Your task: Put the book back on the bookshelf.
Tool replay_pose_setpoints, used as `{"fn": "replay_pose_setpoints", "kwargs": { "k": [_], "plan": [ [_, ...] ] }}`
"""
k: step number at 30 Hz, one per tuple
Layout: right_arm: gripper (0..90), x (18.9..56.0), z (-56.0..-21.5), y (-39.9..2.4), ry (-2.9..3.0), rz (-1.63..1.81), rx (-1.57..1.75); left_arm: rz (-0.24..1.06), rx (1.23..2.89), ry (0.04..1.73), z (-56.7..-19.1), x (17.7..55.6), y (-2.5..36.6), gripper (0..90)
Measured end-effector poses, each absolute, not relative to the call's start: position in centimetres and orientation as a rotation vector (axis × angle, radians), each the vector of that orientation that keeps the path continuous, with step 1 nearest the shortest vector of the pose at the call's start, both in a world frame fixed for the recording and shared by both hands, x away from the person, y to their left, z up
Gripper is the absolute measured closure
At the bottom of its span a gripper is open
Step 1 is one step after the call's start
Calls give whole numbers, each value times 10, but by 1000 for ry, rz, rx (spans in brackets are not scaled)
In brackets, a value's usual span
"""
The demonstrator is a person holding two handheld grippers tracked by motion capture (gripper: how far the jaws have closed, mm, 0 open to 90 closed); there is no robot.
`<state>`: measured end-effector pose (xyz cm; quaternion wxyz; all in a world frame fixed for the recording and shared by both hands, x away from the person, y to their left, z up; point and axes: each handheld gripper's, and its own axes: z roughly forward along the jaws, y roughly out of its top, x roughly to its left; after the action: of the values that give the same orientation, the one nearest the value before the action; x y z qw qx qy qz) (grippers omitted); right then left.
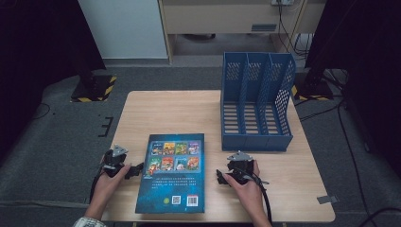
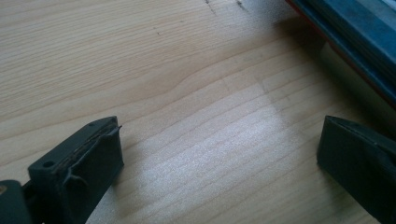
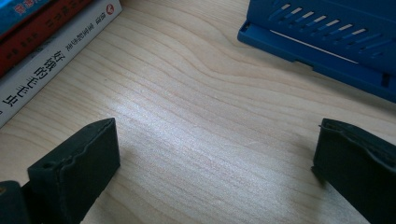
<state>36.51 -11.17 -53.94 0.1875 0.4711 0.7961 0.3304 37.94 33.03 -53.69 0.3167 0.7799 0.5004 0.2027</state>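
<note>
Hands: both rest on the desk (image 1: 142,109) at its near edge, one each side of the book (image 1: 172,172)
Left gripper (image 1: 138,169): jaws spread wide, nothing between them, bare wood under them; aimed toward the book's left long edge
Right gripper (image 1: 220,177): jaws spread wide too, empty; aimed toward the book's right long edge
Book: lies flat, back cover up, between the two grippers, near-centre of desk; in the right gripper view it looks like a stack, spines (image 3: 51,56) showing
Book long axis: runs near-to-far, roughly parallel to the forearms, slightly tilted
Direction from left gripper: book is to its right, just beside, not touching
Direction from right gripper: book is to its left, near, a clearer gap of desk between
Nearer hand: left, judged from the high view
File rack (image 1: 256,101): blue, three slots, upright, far right of desk, beyond the right gripper, apart from book
Likely move: close in on the book's edges from both sides; rack is probable destination
</note>
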Motion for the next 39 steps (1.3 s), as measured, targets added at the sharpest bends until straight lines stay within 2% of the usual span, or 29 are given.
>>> {"fn": "replay_pose_setpoints", "kwargs": {
  "k": [3, 6, 14, 23, 31, 39],
  "plan": [
    [13, 365, -539, -112, 2241, 933, 1323, 522, 2060, 1311, -536, 380, 331, 0],
    [65, 365, -538, -114, 2247, 961, 1319, 497, 2029, 1335, -532, 379, 334, 32],
    [73, 353, -516, -112, 2275, 1102, 1273, 457, 1927, 1319, -503, 367, 341, 56],
    [62, 338, -495, -93, 2364, 1331, 1146, 383, 2021, 1186, -495, 347, 310, 48],
    [67, 336, -506, -64, 2472, 1378, 1047, 307, 2085, 1098, -501, 348, 285, 39],
    [53, 338, -516, -48, 2520, 1395, 1062, 224, 2062, 1095, -506, 349, 283, 25]
  ]
}}
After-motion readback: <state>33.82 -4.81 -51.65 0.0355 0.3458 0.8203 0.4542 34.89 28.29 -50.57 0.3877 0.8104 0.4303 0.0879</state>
